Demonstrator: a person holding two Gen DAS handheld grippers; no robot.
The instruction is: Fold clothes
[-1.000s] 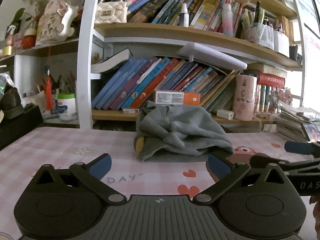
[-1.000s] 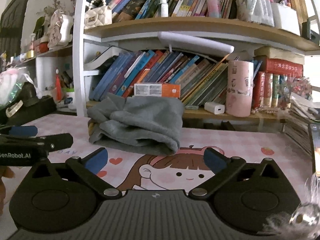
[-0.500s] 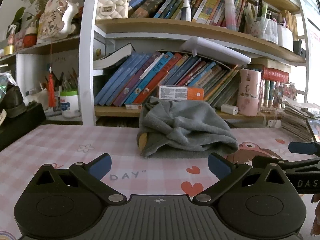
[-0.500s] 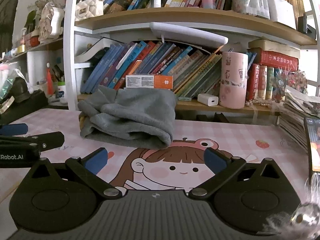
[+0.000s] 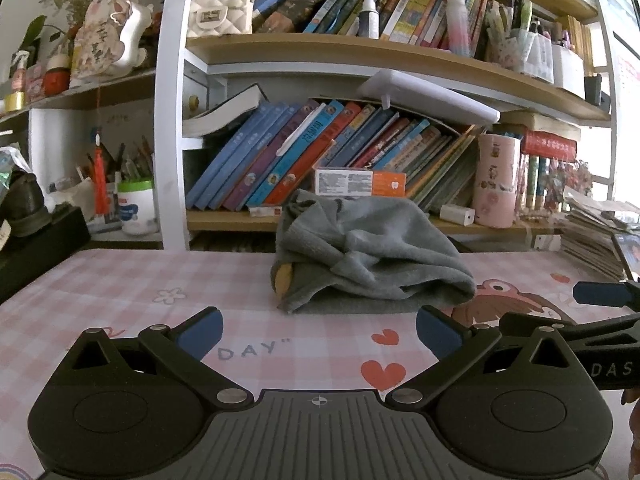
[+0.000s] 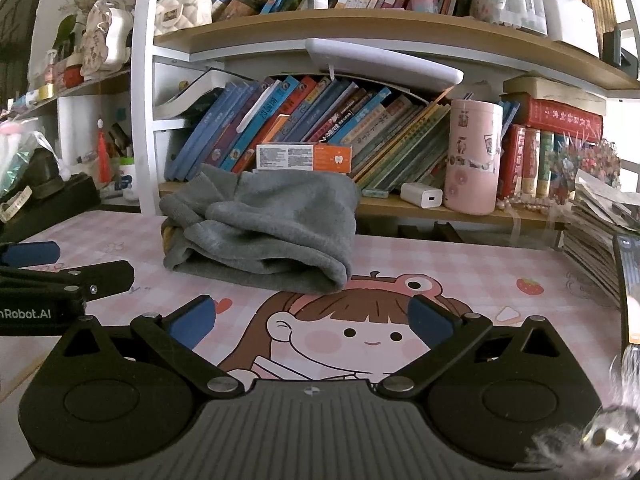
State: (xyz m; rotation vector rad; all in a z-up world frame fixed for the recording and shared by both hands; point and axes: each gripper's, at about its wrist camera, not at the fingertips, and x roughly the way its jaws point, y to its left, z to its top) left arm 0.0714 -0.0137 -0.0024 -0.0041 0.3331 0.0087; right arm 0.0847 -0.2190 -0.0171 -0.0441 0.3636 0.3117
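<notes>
- Near the surface's (image 5: 100, 280) far edge, below the bookshelf (image 5: 320, 56), lies a crumpled grey garment (image 5: 372, 256), perhaps a sweatshirt.
- Left tongs (image 5: 318, 330) and right tongs (image 6: 310, 316) gape empty, apart from it.

A bundled garment (image 5: 372, 268) lies on the tabletop (image 5: 120, 292), toward its far edge, just before the bookshelf (image 5: 320, 56). Behind it on the lower shelf stands a small box (image 5: 360, 183), with leaning books (image 5: 280, 160) behind that. To the right on the same shelf are a charger (image 6: 421, 199) and a canister (image 6: 474, 156). A stack of papers (image 6: 592, 240) sits at the tabletop's right edge. The left tongs (image 5: 318, 326) and right tongs (image 6: 310, 316) hang side by side above the tabletop's near part, both apart from the garment.
</notes>
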